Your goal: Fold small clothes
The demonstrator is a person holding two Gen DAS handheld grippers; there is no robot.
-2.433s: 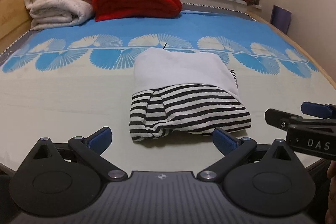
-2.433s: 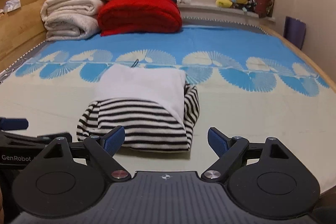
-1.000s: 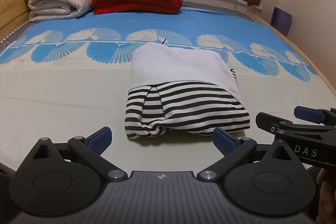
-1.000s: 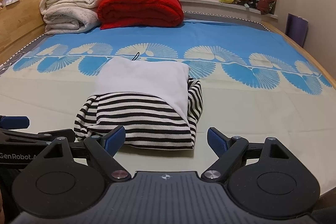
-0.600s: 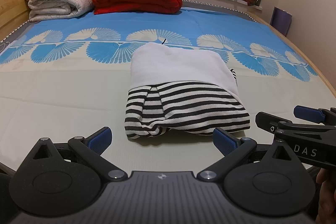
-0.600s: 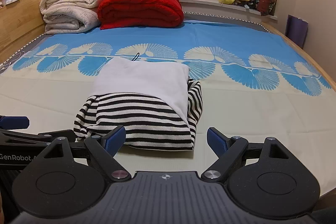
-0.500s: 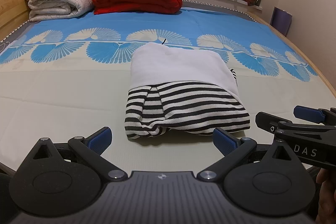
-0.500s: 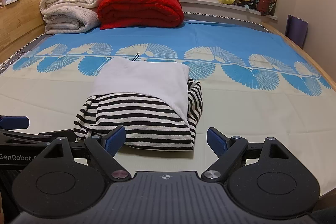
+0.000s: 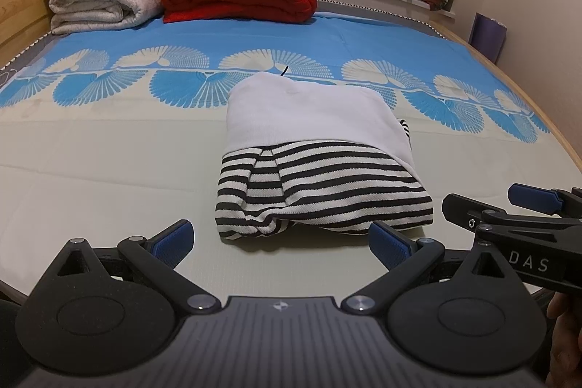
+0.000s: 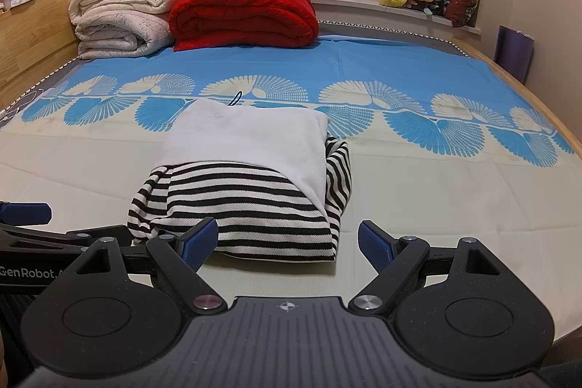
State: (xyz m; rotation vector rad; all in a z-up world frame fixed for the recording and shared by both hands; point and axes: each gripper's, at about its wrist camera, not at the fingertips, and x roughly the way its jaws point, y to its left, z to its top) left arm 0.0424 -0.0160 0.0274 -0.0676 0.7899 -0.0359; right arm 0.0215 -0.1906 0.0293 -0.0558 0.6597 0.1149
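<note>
Jaws wide on both left gripper point(image 9: 281, 242) and right gripper point(image 10: 288, 244), empty; striped garment point(image 9: 320, 191) lies folded on bed point(image 9: 109, 170), fold seemingly complete.

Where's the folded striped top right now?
The striped top lies mid-bed on the mat, just ahead of both open grippers, white layer on top; touching neither.

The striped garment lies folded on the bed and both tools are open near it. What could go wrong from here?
1. The folded garment has a loose, bunched corner at its near left; a grip there may pull the fold open.
2. The left tool and the right tool are close side by side at the near edge, so they may bump if both reach in.
3. The white part lies over the striped part; a grip may catch only one layer.
</note>
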